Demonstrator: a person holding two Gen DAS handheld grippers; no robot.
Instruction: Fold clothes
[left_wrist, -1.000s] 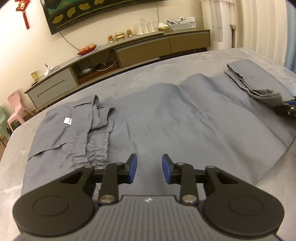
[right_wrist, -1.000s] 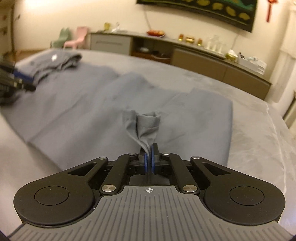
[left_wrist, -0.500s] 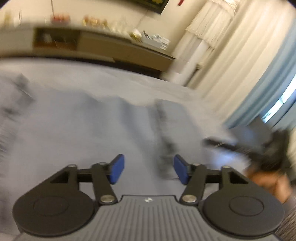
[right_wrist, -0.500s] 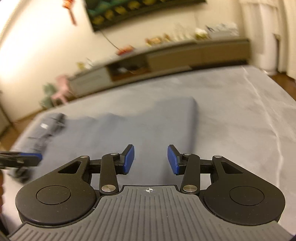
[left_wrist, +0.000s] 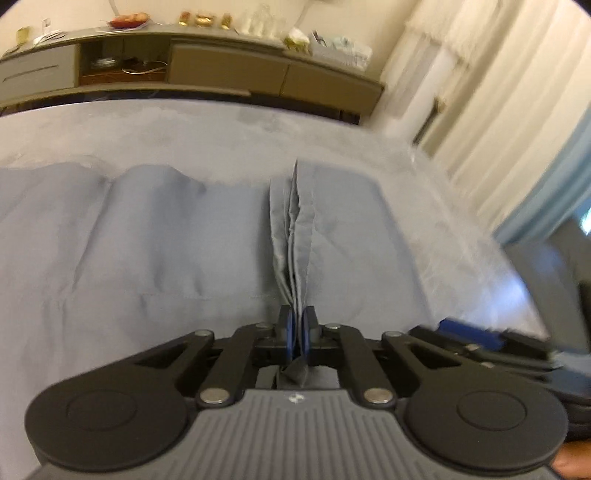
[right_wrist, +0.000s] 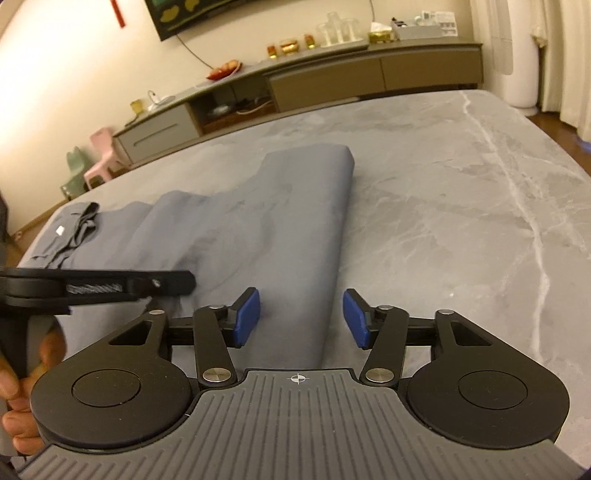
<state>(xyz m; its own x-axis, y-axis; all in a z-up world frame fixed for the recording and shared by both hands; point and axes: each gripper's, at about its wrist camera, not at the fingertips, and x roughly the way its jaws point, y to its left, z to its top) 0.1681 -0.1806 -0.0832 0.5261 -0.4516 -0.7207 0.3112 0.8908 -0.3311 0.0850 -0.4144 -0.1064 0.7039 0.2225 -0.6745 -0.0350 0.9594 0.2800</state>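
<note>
Left gripper (left_wrist: 295, 332): my jaws had just been closing and were clenched on a gathered pleat of the grey garment (left_wrist: 166, 251), the blue pads pinching thin, soft woven cloth that rose in sharp narrow ridges away from them.
Right gripper (right_wrist: 301, 319): released, its jaws having just been opening; the smooth blue pads (right_wrist: 246, 314) stood apart with the garment's straight folded edge lying flat between them, neither pad pressing on it.
Garment: matte grey fabric, spread long and mostly flat on the table (right_wrist: 461, 192), rounded at the far fold and gently rippled; a crumpled waistband end with a small white label (right_wrist: 60, 231) lay at the end farthest from my right gripper.
Table: grey, marbled like stone, with pale veins; bare surface lay beside the garment's straight edge.
My left hand (right_wrist: 22, 387): wrapped round the black handle just beside the garment's near edge.
Sideboard (right_wrist: 332, 74): long, low, brown-grey, beyond the table's far edge.
</note>
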